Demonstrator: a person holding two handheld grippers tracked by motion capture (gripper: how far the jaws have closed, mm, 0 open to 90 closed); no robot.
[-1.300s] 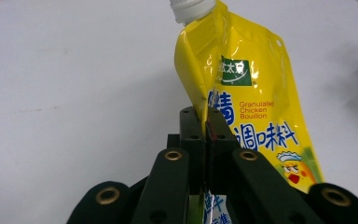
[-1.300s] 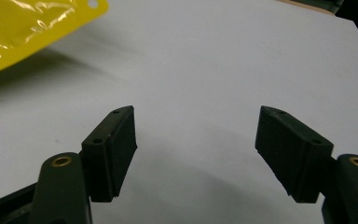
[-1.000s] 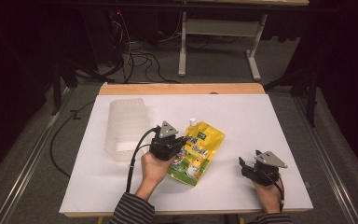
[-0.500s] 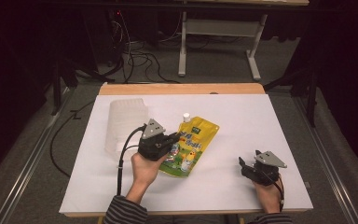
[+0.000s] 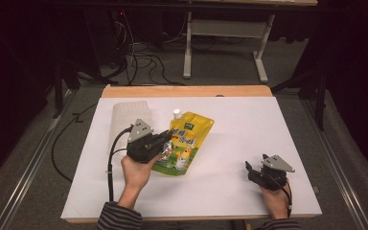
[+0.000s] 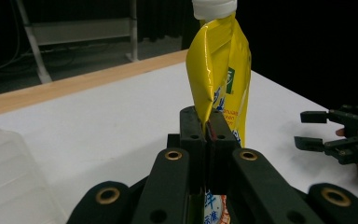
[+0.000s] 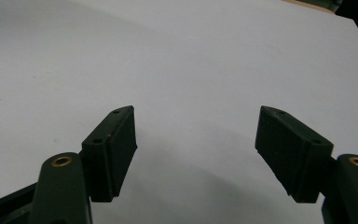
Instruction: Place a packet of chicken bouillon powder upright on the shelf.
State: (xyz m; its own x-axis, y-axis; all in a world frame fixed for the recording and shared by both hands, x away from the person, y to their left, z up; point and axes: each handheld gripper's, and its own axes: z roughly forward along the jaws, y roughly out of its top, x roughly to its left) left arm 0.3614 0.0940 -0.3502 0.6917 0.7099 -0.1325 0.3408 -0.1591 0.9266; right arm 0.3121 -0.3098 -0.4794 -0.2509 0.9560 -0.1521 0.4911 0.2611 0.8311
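Yellow plastic spout pouch w/ white screw cap (image 5: 184, 143) was clamped in the left gripper (image 5: 165, 142); jaws pressed fully together on the pouch's lower edge, per the left gripper view (image 6: 208, 133), w/ the yellow film pinched flat between the pads. Pouch (image 6: 221, 79) stood upright beyond the jaws in that view, cap at top, body folded and creased along its length. In the high view the pouch sat slightly left of table centre, cap end pointing toward the far edge; whether its far end touched the sheet could not be told.

Right gripper (image 5: 253, 171) rested near the front right corner of the white-covered table (image 5: 249, 124), well apart from the pouch. Jaws stood wide apart, nothing between them (image 7: 196, 154); bare white surface under and ahead of them. Same gripper appeared in the left gripper view at far right (image 6: 310, 130), jaws parted, empty.

Edges and room: translucent white plastic container (image 5: 130, 115) stood just beside the left gripper, on the side nearer the table's left edge, approx. touching distance from the gripper body. Open white surface lay between pouch and right gripper, and across the far right half of the table. Wooden table rim (image 5: 187, 91) showed along the far side.
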